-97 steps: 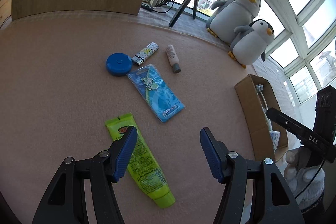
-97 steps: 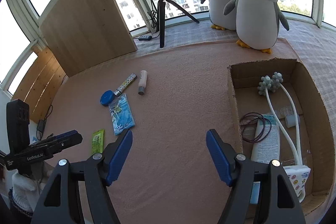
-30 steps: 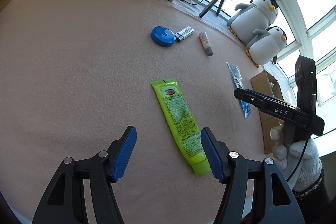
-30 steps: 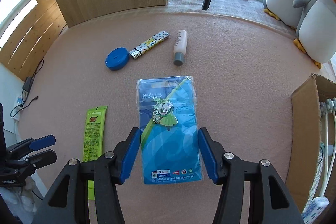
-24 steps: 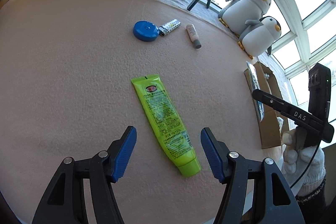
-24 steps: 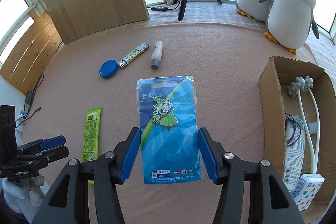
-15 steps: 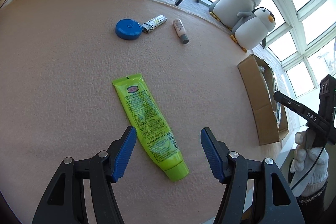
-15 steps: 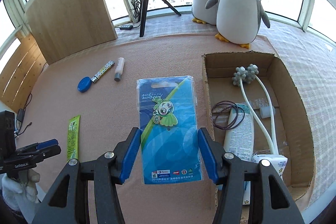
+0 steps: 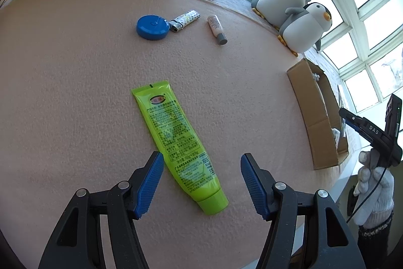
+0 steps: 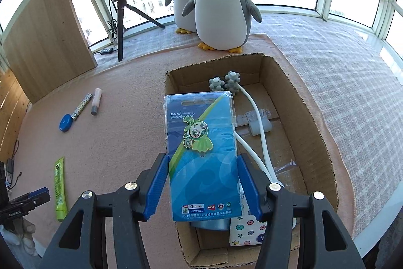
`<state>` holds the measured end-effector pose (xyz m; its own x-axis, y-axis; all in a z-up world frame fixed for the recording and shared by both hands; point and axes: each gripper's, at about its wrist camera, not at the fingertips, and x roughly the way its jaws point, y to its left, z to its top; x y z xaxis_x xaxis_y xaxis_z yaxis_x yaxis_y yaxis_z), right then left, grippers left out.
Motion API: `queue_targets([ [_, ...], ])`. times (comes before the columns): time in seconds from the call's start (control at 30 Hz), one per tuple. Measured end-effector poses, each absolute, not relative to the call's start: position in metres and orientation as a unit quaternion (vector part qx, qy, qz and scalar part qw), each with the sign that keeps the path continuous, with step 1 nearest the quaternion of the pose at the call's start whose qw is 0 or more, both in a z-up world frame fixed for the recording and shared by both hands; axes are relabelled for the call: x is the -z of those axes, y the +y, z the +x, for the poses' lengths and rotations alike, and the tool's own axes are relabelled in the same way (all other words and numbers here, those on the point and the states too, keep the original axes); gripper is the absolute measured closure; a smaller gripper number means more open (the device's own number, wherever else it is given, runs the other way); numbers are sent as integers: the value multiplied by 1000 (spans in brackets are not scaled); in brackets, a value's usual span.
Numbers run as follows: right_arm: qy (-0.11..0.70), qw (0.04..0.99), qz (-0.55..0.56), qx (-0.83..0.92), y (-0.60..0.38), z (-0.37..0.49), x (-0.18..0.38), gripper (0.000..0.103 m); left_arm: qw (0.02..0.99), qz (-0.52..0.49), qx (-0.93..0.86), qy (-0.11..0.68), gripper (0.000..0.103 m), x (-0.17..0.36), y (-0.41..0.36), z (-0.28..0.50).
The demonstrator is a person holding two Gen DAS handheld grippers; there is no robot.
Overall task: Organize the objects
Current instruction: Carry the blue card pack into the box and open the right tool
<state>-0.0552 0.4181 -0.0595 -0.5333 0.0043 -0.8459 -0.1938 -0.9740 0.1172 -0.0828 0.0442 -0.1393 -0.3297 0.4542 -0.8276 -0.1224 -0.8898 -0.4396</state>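
The right gripper [image 10: 202,183] is clamping the blue packet [image 10: 201,155] by its side edges, holding it above the cardboard box [image 10: 314,132] at twelve o'clock; releasing it inside looks next. The left gripper [image 9: 199,180], jaws apart, is hovering over the green tube [image 9: 176,140], with the blue disc [image 9: 152,27] lying beyond at eleven o'clock.
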Motion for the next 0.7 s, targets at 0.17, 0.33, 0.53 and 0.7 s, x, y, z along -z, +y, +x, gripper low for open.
queue_targets([
  [0.17, 100, 64, -480, -869, 418, -55, 60, 43, 183, -551, -801, -149, 36, 139, 44, -83],
  [0.33, 108, 53, -473, -873, 409, -54, 55, 39, 185, -553, -799, -147, 36, 140, 44, -83],
  [0.53, 123, 12, -469, -874, 387, -55, 51, 38, 185, -556, -796, -150, 36, 143, 40, -81],
  [0.7, 132, -52, -488, -861, 353, -61, 59, 38, 185, -561, -792, -154, 36, 149, 37, -77],
])
